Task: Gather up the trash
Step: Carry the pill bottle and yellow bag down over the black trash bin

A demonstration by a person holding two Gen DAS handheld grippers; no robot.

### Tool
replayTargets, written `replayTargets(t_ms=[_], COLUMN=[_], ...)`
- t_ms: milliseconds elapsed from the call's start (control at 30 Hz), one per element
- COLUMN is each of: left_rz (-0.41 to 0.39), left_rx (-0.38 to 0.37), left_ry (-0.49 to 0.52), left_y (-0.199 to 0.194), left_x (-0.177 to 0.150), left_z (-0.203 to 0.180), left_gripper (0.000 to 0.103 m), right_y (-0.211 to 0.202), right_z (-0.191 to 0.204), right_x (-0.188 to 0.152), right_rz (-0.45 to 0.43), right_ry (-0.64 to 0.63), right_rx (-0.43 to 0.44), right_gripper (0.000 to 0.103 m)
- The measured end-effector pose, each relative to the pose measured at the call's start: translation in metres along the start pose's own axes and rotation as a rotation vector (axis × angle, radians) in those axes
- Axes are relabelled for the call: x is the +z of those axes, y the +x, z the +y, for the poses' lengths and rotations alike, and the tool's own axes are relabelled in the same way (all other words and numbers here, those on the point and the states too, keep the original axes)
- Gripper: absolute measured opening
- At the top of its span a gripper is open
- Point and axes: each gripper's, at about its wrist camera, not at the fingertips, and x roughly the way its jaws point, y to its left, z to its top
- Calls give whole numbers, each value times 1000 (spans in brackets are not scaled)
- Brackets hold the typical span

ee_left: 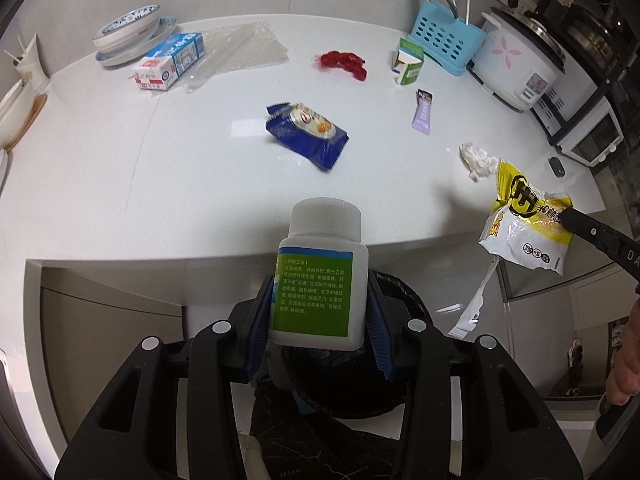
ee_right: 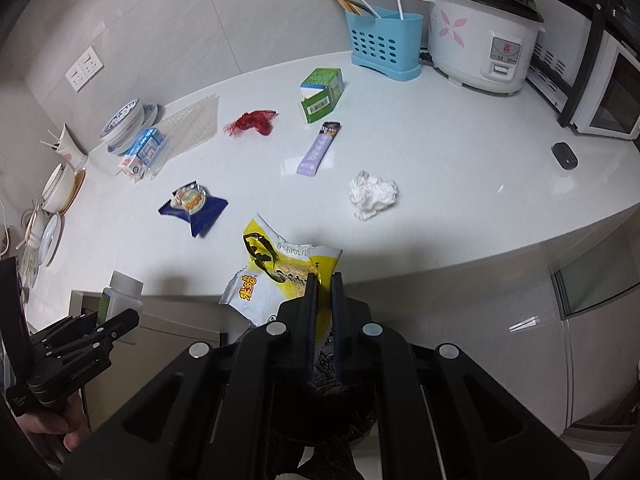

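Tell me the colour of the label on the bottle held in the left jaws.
Green, with a blue band on top, on the white bottle; clearest in the left wrist view.

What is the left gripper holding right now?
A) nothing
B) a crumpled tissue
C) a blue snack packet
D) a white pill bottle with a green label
D: the left gripper has its blue pads pressed on both sides of the white pill bottle.
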Motion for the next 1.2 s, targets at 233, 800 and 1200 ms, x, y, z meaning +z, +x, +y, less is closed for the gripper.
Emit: replayTargets(t_ms=[233, 800, 1200], left_rz=[20, 71, 130], left_rx=[-8, -13, 4], left_ry=[10, 15, 22], left_y=[15, 77, 132], left_x=[-24, -78, -95], left_z=[-13, -22, -23], left_gripper=[42, 42, 42], right_y=[7, 56, 93], right_z=[-6, -18, -35], right_x=[-31, -104, -128], right_rz=[40, 144, 197], right_ry=[-28, -75, -82], right_rx=[5, -15, -58], right_gripper=[6, 6, 6])
